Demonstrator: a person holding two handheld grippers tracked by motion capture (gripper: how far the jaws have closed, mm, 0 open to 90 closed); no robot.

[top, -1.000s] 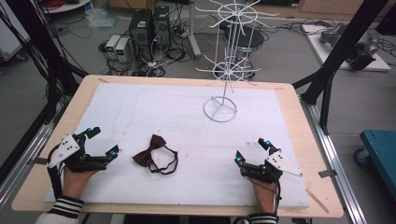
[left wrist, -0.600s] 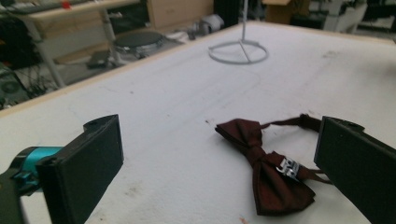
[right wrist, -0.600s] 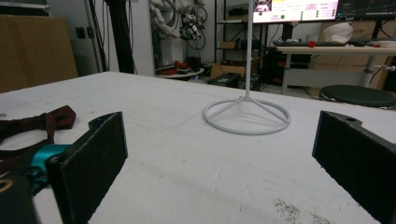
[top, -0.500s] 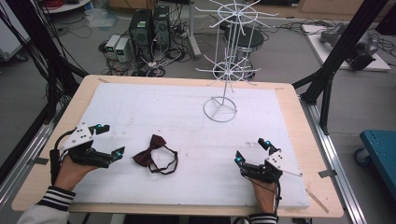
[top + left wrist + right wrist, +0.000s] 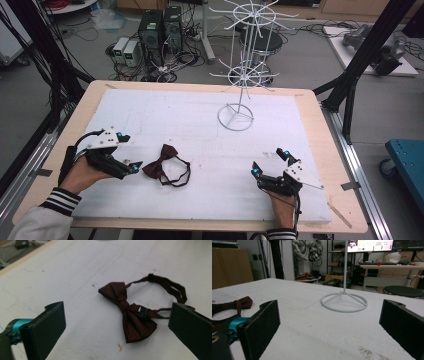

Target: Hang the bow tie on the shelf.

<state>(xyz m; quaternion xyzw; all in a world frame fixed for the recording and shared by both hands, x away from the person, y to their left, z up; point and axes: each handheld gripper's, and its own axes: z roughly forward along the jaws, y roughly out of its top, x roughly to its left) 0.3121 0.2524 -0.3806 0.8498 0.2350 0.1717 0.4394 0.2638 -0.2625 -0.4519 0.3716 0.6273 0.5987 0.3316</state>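
**Bow tie between open fingers, right gripper waiting apart**

A dark red bow tie (image 5: 161, 161) lies flat on the white pad (image 5: 175, 120) that covers the bench (image 5: 320, 125), in the lower left part of the high view. Its thin strap (image 5: 180, 176) loops out to the lower right of the knot.

The left gripper (image 5: 127, 152) sits low just left of the bow tie, held from the lower left corner of the frame by a hand in a striped cuff (image 5: 60, 200). Its fingers are spread wide and hold nothing. In the left gripper view the bow tie (image 5: 130, 312) lies in the middle of the frame, ahead of and between the two black pads; the small black clasp (image 5: 143, 312) and the strap end come close to the right-hand pad, though I cannot tell whether they touch.

The right gripper (image 5: 267, 162) rests at the lower right of the high view, well apart from the bow tie, its fingers also wide open and empty. In the right gripper view the round base of the white wire stand (image 5: 344, 302) shows between the pads, farther off, and a corner of the bow tie (image 5: 242, 302) peeks in at the left edge.

The wire stand (image 5: 236, 117) rises in the upper centre of the high view.
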